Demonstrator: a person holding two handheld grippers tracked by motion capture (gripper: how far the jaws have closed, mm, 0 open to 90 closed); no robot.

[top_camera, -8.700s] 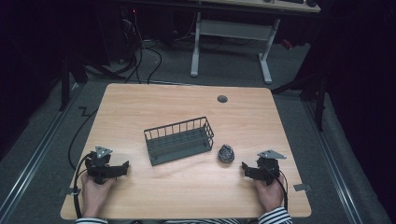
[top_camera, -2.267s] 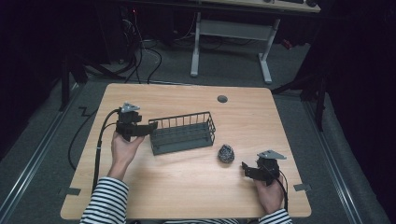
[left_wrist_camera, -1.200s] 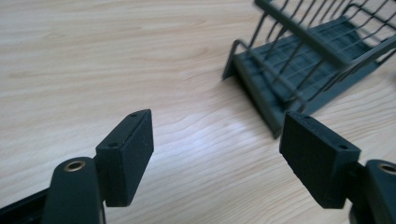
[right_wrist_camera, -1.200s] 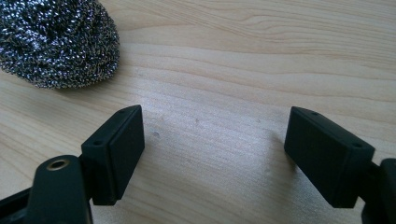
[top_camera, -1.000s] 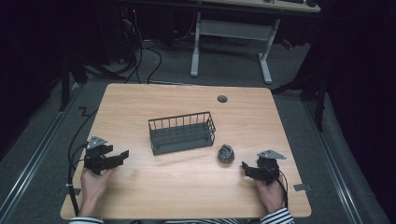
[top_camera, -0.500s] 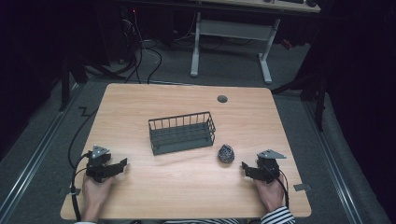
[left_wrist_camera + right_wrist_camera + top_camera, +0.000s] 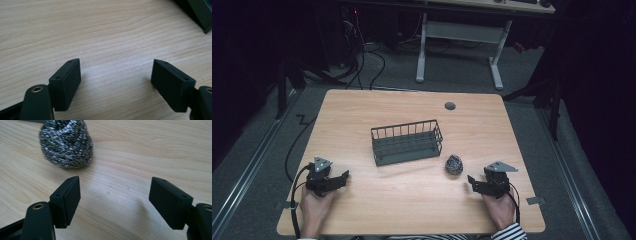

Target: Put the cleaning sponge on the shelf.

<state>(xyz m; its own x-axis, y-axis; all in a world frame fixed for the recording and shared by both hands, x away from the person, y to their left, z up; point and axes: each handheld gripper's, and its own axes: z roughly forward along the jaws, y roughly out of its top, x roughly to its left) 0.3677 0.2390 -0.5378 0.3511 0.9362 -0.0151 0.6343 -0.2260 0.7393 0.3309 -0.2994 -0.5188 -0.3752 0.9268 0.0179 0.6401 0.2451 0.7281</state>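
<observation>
A: Right tool (image 7: 479,183), what state?
B: Jaws apart, empty; so is the left tool (image 7: 332,180).
A: And the scourer (image 7: 454,164)?
B: On the table (image 7: 412,200), just right of the basket (image 7: 407,142), nearest the right tool.

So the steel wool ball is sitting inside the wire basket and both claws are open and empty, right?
Not quite. The steel wool ball lies on the table beside the wire basket, not inside it; the high view shows this. Both claws, left and right, are open and empty.

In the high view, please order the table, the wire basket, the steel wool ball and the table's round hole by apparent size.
1. table
2. wire basket
3. steel wool ball
4. round hole, farther from the camera, so slightly unsure.
</observation>
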